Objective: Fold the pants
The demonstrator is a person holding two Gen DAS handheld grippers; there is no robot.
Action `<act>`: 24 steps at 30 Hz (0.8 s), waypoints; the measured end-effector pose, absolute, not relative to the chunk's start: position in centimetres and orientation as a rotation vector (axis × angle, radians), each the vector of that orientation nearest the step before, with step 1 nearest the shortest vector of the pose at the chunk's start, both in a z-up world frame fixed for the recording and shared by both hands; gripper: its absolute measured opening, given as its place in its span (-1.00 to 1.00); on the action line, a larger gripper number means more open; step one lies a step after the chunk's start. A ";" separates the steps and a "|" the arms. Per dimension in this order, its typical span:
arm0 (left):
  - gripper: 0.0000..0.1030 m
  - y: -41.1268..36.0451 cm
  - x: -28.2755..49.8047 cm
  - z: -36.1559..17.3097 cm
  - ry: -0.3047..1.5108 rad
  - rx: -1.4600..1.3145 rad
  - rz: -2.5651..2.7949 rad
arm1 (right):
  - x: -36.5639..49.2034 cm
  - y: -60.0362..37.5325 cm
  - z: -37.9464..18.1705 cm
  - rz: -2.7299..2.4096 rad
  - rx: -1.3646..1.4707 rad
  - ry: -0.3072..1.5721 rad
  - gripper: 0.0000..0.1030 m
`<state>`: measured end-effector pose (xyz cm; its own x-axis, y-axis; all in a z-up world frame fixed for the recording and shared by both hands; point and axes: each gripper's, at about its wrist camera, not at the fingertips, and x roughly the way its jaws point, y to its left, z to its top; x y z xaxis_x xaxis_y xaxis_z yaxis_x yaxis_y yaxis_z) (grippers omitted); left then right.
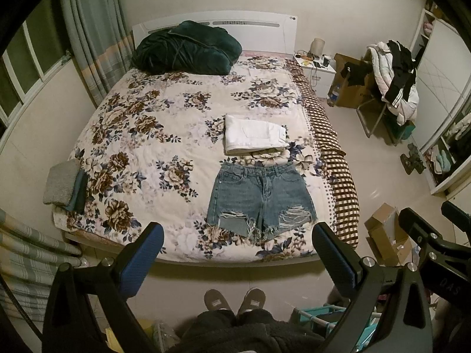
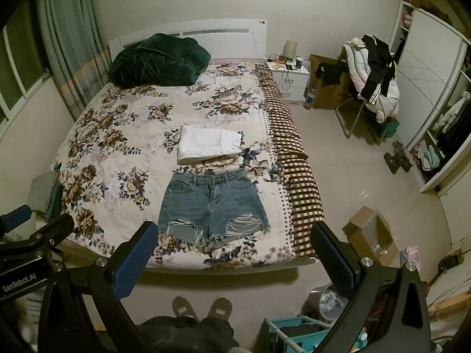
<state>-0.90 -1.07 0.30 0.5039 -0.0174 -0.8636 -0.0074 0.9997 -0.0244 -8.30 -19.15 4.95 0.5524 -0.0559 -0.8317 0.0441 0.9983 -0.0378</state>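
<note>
Blue denim shorts [image 1: 260, 198] lie flat, unfolded, on the floral bed cover [image 1: 141, 135] near the foot edge, waistband away from me; they also show in the right wrist view [image 2: 212, 206]. A folded white garment [image 1: 254, 133] lies just beyond them, also seen in the right wrist view [image 2: 209, 142]. My left gripper [image 1: 237, 253] is open and empty, held high above the floor before the bed's foot. My right gripper [image 2: 234, 253] is open and empty at the same height, to the left gripper's right.
A dark green blanket [image 1: 188, 48] is heaped at the headboard. Folded grey and teal cloths [image 1: 66, 185] sit at the bed's left corner. A nightstand [image 1: 319, 69], a chair piled with clothes [image 1: 394, 85], a cardboard box [image 1: 388, 235] and a wardrobe [image 2: 435, 94] stand at right.
</note>
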 end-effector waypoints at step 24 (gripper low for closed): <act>1.00 -1.0 -1.0 0.3 1.039 -0.031 -0.011 | -8.4 -19.3 5.4 -0.060 -0.015 0.984 1.00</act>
